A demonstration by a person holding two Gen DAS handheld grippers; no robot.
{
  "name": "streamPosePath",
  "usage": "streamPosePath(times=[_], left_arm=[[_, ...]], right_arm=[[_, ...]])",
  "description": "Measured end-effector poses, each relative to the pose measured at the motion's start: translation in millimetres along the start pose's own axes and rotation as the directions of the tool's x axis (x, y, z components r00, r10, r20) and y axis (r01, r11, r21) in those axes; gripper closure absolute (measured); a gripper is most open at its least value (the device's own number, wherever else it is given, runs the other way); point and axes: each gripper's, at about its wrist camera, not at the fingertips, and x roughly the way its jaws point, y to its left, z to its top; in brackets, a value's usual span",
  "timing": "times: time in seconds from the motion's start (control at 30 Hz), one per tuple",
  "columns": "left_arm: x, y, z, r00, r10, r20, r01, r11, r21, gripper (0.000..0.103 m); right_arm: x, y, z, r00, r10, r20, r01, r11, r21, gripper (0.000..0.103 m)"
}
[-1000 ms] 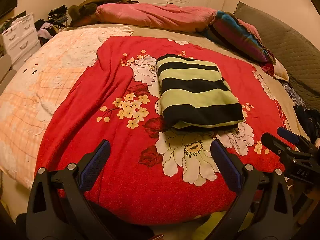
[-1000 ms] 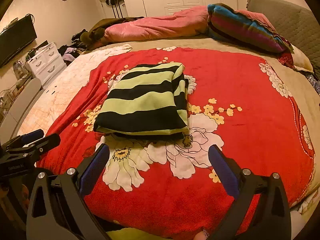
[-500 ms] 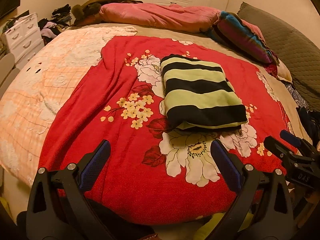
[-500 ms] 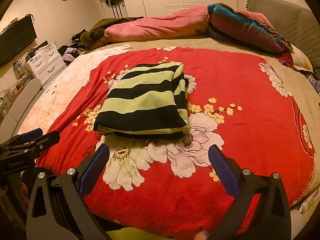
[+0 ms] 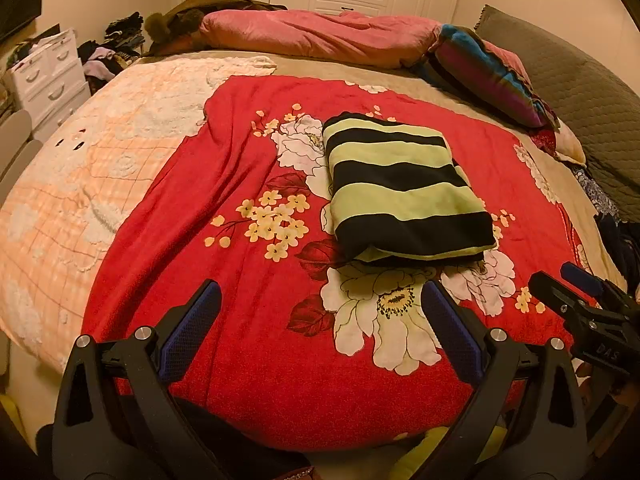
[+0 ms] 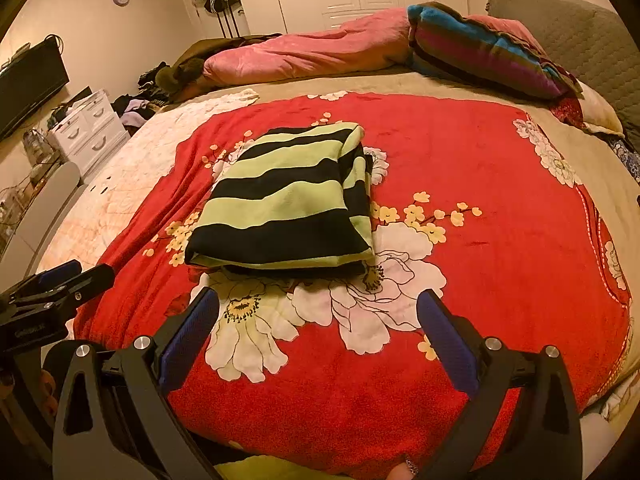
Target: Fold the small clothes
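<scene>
Left wrist view: both grippers (left (image 5: 320, 312), right (image 6: 318, 320)) hover spread, seemingly clear of the folded striped garment (image 5: 404, 188).

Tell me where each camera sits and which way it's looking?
Left wrist: rides the left gripper, looks across the bed; its open fingers show, with the right gripper at the right edge.
Right wrist: rides the right gripper, faces likewise; its open fingers show, with the left gripper at the left edge.
Shared: folded striped garment, red floral blanket.
</scene>
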Motion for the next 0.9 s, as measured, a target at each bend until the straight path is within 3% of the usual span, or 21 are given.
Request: streamPosePath(times=[0.9], left_arm=[[-2.9,3.2,-1.2,1.0,0.012,0.003,-0.012,1.0,-0.002,0.009]], right_arm=[[-1.4,10.0,-5.1,1.0,-0.005,-0.002,0.005,1.0,-0.017,0.004]])
